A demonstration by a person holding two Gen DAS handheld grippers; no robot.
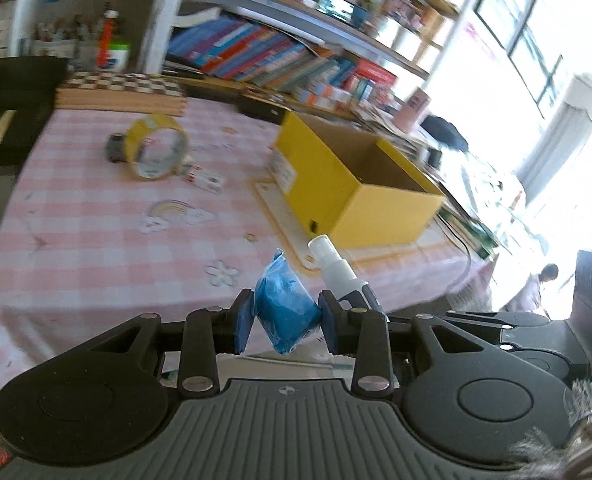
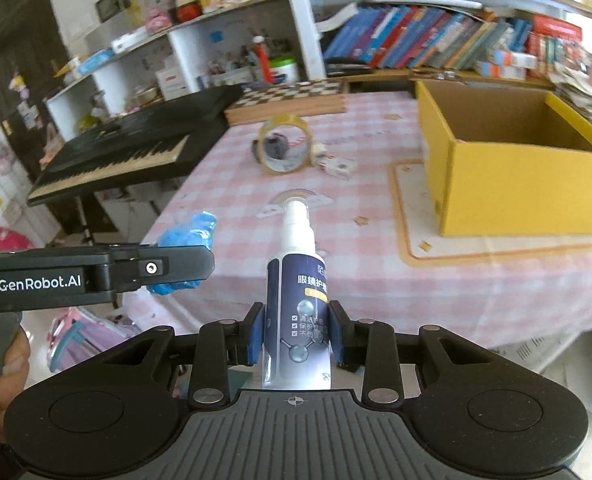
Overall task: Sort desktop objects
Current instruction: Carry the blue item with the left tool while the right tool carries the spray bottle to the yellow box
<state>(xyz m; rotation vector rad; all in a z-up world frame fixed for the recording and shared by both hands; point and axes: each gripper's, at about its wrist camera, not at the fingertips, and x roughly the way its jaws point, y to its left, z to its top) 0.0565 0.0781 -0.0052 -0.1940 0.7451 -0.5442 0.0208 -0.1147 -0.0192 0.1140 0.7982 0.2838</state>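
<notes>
- Cluttered room, bookshelves behind; table (image 2: 255,208) under a pink checked cloth, both views a bit blurred.
- Left gripper (image 1: 283,322): jaws pinched tight on a blue soft packet (image 1: 285,312), which hangs between the pads above the near table edge. In the right view the same packet sticks out past the left gripper's arm.
- Right gripper (image 2: 296,336): pads clamped on the lower body of a spray bottle (image 2: 298,280), white nozzle pointing forward and up, held off the table.
- Both loads are near each other and just short of the yellow box (image 2: 516,184), which sits open-topped on a tan mat (image 2: 406,216) at the right of the table.
- Likely step: carry both items to the box and drop them in.
- To do it well: lift each load above the near wall before crossing; bottle is tall, so watch that its base passes the rim.
- Bring one gripper in at a time or keep them apart, so bottle and packet do not collide.
- Packet is soft and may cling to a pad; open wide once over the cavity.
- Left on the cloth, well apart from the box: tape roll (image 2: 283,144), a small dark item just behind it, small white carton (image 2: 336,166).
- Box interior mostly hidden; contents cannot tell.
</notes>
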